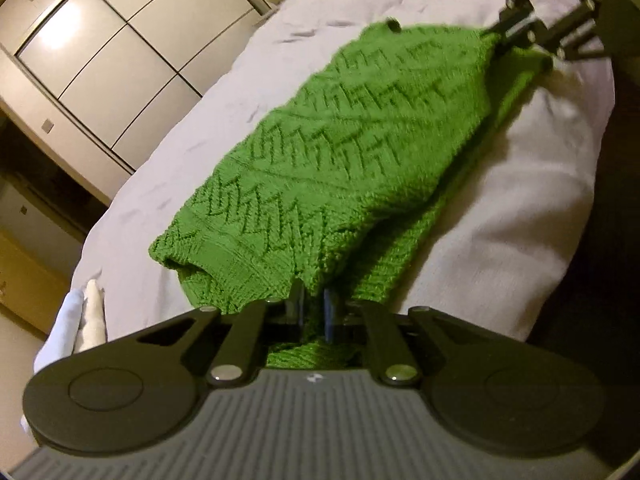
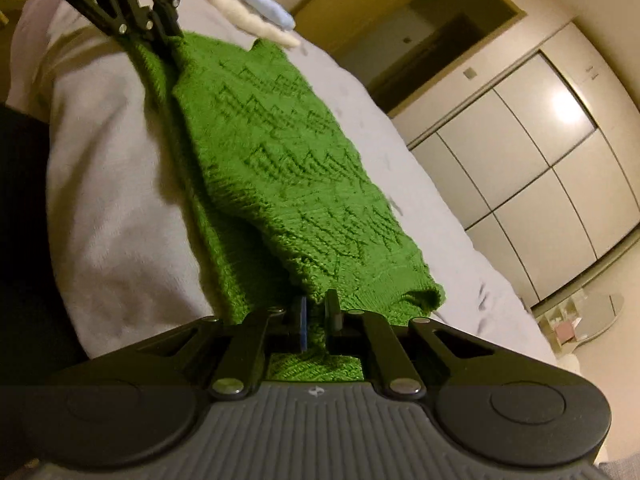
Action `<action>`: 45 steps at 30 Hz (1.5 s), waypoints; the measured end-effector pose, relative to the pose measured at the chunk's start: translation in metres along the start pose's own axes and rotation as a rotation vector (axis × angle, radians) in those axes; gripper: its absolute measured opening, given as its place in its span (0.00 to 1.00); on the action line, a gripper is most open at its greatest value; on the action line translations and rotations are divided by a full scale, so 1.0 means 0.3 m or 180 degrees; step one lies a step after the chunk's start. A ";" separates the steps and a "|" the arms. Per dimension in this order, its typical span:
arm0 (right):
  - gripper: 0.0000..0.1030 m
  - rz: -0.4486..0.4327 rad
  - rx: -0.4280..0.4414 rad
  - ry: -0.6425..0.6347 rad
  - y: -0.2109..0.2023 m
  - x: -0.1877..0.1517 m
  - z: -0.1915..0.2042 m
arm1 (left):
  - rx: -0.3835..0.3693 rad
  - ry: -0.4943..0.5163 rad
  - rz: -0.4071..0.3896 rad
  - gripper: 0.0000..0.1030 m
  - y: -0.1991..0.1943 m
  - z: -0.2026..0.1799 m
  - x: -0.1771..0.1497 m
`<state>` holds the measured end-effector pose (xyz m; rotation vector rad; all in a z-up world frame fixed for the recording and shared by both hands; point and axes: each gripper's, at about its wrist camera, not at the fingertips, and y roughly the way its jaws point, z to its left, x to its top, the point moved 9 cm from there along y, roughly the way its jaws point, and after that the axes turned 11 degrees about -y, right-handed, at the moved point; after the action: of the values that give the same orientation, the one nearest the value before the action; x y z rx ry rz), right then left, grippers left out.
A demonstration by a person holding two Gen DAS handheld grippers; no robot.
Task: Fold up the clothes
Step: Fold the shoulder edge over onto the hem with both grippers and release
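Observation:
A green knitted sweater (image 1: 352, 140) lies stretched along the near side of a bed, with a layer folded over itself. My left gripper (image 1: 314, 300) is shut on one end of it, knit bunched between the jaws. At the other end, top right in the left wrist view, my right gripper (image 1: 500, 36) pinches the fabric. The right wrist view shows the same sweater (image 2: 280, 168) from the opposite end: my right gripper (image 2: 316, 308) is shut on the knit, and my left gripper (image 2: 164, 36) grips the far end at top left.
The bed is covered by a pale sheet (image 1: 240, 80) that drops away at its near edge (image 2: 112, 220). White and pale blue garments (image 1: 80, 320) lie at one end of the bed. A wardrobe with glossy doors (image 1: 100, 60) stands beyond the bed.

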<state>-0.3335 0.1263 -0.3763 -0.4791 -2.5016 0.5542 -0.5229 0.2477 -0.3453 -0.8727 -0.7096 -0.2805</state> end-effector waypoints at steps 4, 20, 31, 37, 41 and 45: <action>0.07 0.0047 0.0102 0.0176 -0.003 -0.012 -0.007 | -0.0016 -0.0041 0.0085 0.08 0.020 0.006 -0.028; 0.37 -0.0383 0.0657 0.2648 0.005 0.100 -0.292 | -0.0619 -0.1601 -0.0084 0.12 0.006 0.078 0.210; 0.35 0.0144 0.0724 0.2736 0.127 -0.031 -0.122 | -0.0575 -0.2117 0.0307 0.11 0.068 0.095 0.022; 0.35 0.0085 0.0591 0.2883 0.109 -0.032 -0.280 | -0.0352 -0.2047 0.0112 0.12 0.084 0.242 0.156; 0.37 -0.0078 0.0331 0.2801 0.240 0.015 -0.431 | -0.0247 -0.2088 0.0014 0.12 0.241 0.349 0.276; 0.37 0.0070 0.0247 0.2570 0.435 0.012 -0.495 | -0.0061 -0.2143 0.0135 0.13 0.410 0.432 0.297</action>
<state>-0.2243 0.2817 -0.3213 -0.5616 -1.7009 0.3614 -0.4542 0.4304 -0.3033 -1.0060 -1.3096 0.0569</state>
